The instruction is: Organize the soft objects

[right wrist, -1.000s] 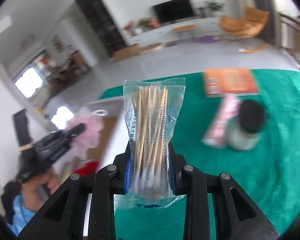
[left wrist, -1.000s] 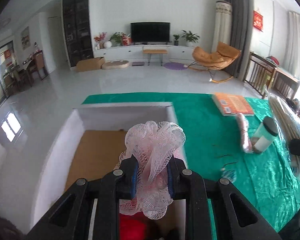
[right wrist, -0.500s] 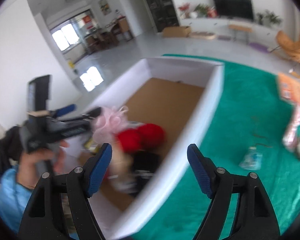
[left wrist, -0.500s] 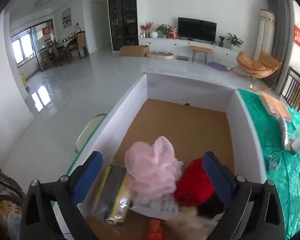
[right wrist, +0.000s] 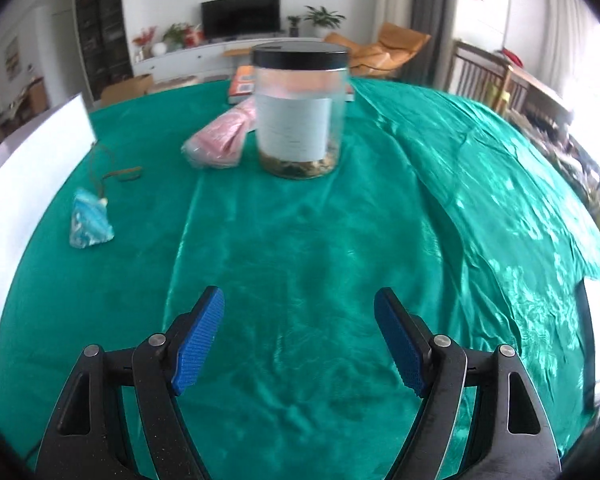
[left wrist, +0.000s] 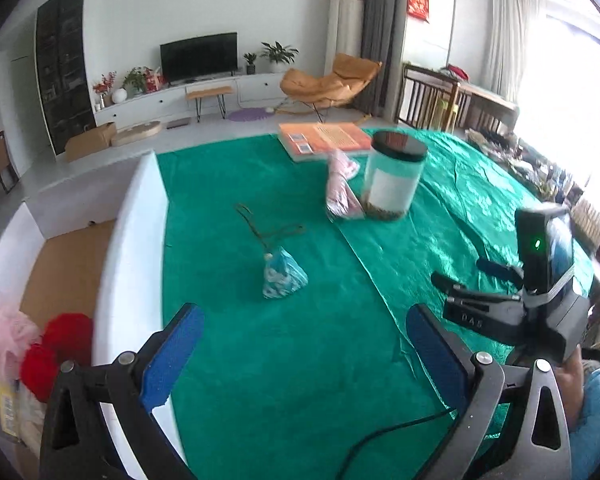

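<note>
My left gripper (left wrist: 304,344) is open and holds nothing, low over the green cloth (left wrist: 284,392) beside the white box (left wrist: 132,264). In the box lie a pink mesh pouf (left wrist: 0,336) and red pompoms (left wrist: 60,348). A blue patterned pouch (left wrist: 282,274) with a cord sits on the cloth straight ahead of the left gripper. A pink packet (left wrist: 340,188) lies further off against a jar. My right gripper (right wrist: 300,332) is open too, with nothing in it, over bare cloth. From there the pouch (right wrist: 90,220) is far left and the pink packet (right wrist: 220,140) ahead left. The right gripper (left wrist: 460,272) also shows in the left wrist view.
A clear jar (right wrist: 300,108) with a black lid stands ahead of the right gripper, with an orange book (left wrist: 324,138) behind it. The box wall (right wrist: 28,152) borders the cloth on the left. A black cable (left wrist: 396,432) runs across the near cloth. Clutter lines the table's right edge.
The left gripper opened and left the pink pouf in the box. The right gripper opened and no longer holds the cotton swab packet. Both swung from the box to over the green cloth.
</note>
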Tool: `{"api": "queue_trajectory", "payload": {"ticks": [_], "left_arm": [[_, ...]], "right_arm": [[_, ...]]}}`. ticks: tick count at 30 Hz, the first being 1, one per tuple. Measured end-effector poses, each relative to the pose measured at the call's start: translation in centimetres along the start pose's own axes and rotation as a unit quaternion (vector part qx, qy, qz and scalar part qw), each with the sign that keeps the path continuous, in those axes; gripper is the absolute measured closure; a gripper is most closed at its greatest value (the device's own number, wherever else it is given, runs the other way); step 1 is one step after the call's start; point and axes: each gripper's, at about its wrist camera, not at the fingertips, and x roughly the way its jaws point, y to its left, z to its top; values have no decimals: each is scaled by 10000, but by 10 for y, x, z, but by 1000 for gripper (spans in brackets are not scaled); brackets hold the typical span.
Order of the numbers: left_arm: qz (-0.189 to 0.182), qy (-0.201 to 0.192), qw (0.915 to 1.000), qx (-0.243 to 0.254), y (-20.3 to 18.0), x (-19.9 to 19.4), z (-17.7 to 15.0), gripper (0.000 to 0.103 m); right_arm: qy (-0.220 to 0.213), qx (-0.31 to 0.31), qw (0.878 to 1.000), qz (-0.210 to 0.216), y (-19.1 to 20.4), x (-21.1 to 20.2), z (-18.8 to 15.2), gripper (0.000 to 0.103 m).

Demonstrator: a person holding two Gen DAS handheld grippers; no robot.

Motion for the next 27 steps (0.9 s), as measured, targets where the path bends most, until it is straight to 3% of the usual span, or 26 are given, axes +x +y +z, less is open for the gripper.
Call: {"api": "queue_trajectory", "payload": {"ticks": [4,8,13,27], "left_arm": [[253,266,9992,135,-16,41,-12,2],[411,432,9982,-74,-7,75,-15,2],[333,781,9955,-409,5,108,-29,2],[463,838,9950,-267,8,119,-37,0]], "right_arm": [[102,3,9993,-360,-2,-2,-8,23],[315,118,9987,-370,-13,-2,-14,23],[478,311,9979,-299,-25,2,-20,23],[414,432,9979,-265,-27,-2,-24,13]]}}
